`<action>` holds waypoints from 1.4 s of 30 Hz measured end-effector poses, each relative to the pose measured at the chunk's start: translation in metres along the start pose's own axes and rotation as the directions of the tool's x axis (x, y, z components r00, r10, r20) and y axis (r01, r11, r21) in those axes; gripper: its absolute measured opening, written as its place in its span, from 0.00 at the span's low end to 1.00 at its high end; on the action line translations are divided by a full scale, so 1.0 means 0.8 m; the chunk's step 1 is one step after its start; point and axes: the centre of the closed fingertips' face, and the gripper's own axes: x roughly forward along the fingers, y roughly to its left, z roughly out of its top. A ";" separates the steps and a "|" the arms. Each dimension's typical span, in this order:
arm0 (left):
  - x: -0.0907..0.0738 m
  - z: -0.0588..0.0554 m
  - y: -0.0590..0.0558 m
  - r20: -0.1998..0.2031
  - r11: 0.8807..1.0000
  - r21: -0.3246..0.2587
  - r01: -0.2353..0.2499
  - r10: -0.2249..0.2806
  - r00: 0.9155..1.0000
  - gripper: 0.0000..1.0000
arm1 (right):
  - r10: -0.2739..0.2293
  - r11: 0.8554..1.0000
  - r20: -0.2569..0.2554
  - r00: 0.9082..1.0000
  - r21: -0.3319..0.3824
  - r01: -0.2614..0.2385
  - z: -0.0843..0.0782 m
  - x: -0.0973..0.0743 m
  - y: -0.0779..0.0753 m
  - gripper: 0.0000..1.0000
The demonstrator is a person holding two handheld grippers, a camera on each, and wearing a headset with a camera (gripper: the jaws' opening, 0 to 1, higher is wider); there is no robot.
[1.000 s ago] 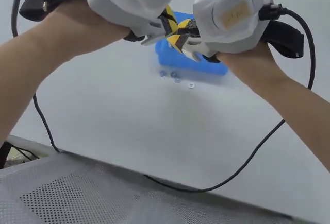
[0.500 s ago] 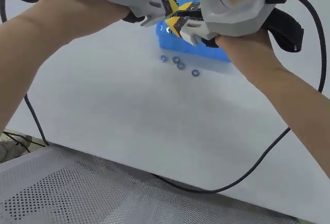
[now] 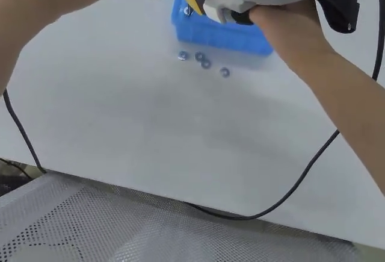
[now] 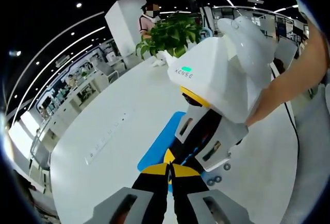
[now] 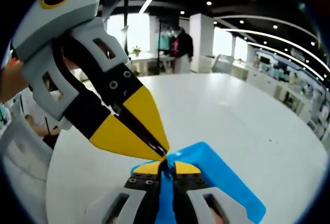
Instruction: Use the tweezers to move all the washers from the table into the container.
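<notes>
- Since a second ago the head view has swung, so the left tool and right tool now sit at its top edge. Against the container they have hardly shifted.
- The four washers lie in the same loose row as before, on the bench just in front of the container's near wall. They are close to it but not touching it.
- In the head view the tips of the two tools meet point to point over the container's left end.
- In the left gripper view we see the left tool's yellow tips drawn together. The right tool comes down from above to meet them, with the blue container behind and washers to its right.
- In the right gripper view the right tool's yellow tips are pulled in, with only a thin dark line between them. The left tool's closed yellow point touches down right there.
- We cannot tell whether either tool pinches anything, and we cannot make out any tweezers.
- A small pale glint shows just under the tips in the head view. We cannot tell what it is.
- A black cable loops across the bench on the right.
</notes>
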 end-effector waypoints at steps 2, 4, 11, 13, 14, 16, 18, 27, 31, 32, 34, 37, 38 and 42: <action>0.001 0.001 0.001 0.006 1.000 0.000 0.012 -0.012 1.000 0.00 | -0.005 1.000 0.001 1.000 0.008 0.004 -0.001 0.001 -0.001 0.04; 0.002 0.001 0.001 0.010 1.000 -0.002 0.020 -0.020 1.000 0.00 | -0.007 0.999 0.005 1.000 0.033 0.007 -0.002 0.001 -0.002 0.05; 0.002 0.001 -0.001 0.006 0.999 -0.007 0.039 -0.039 0.999 0.00 | -0.009 0.994 0.033 0.999 0.106 0.005 -0.002 0.000 -0.003 0.06; 0.003 0.001 -0.002 0.005 0.999 -0.006 0.041 -0.041 0.999 0.00 | -0.011 0.991 0.044 0.999 0.133 0.005 -0.002 0.001 -0.003 0.06; 0.003 0.001 -0.002 0.005 0.999 -0.001 0.041 -0.041 0.999 0.00 | -0.014 0.990 0.047 0.999 0.139 0.007 -0.001 0.001 -0.004 0.06; 0.001 0.003 -0.002 0.004 0.999 0.013 0.034 -0.034 0.999 0.00 | -0.021 0.991 0.065 0.998 0.136 0.012 0.001 -0.003 -0.003 0.07; -0.004 0.006 -0.001 0.013 1.000 0.012 0.023 -0.023 1.000 0.00 | -0.015 0.991 0.081 0.997 0.135 0.004 0.005 -0.007 -0.003 0.07; -0.031 0.033 -0.008 0.067 1.000 0.007 -0.006 0.005 0.998 0.00 | -0.050 0.987 0.139 0.989 0.156 0.028 0.025 -0.037 0.004 0.07; -0.054 0.048 -0.009 0.094 0.999 0.010 -0.031 0.030 0.995 0.00 | -0.056 0.991 0.165 0.985 0.131 0.034 0.042 -0.051 0.012 0.06; -0.059 0.052 -0.009 0.103 0.999 0.008 -0.039 0.038 0.994 0.00 | -0.060 0.991 0.178 0.982 0.125 0.038 0.048 -0.057 0.014 0.06; -0.070 0.058 -0.011 0.123 0.999 -0.002 -0.048 0.047 0.991 0.00 | -0.059 0.991 0.199 0.978 0.130 0.033 0.060 -0.066 0.020 0.06; -0.084 0.061 -0.016 0.130 0.999 -0.001 -0.049 0.049 0.990 0.00 | -0.044 0.990 0.219 0.975 0.142 0.013 0.065 -0.072 0.032 0.06; -0.087 0.059 -0.020 0.123 0.999 0.001 -0.044 0.044 0.991 0.00 | -0.037 0.989 0.229 0.973 0.146 0.003 0.065 -0.072 0.039 0.06; -0.096 0.049 -0.036 0.093 1.000 0.019 -0.024 0.023 0.995 0.00 | -0.024 0.991 0.209 0.978 0.133 -0.004 0.059 -0.072 0.059 0.06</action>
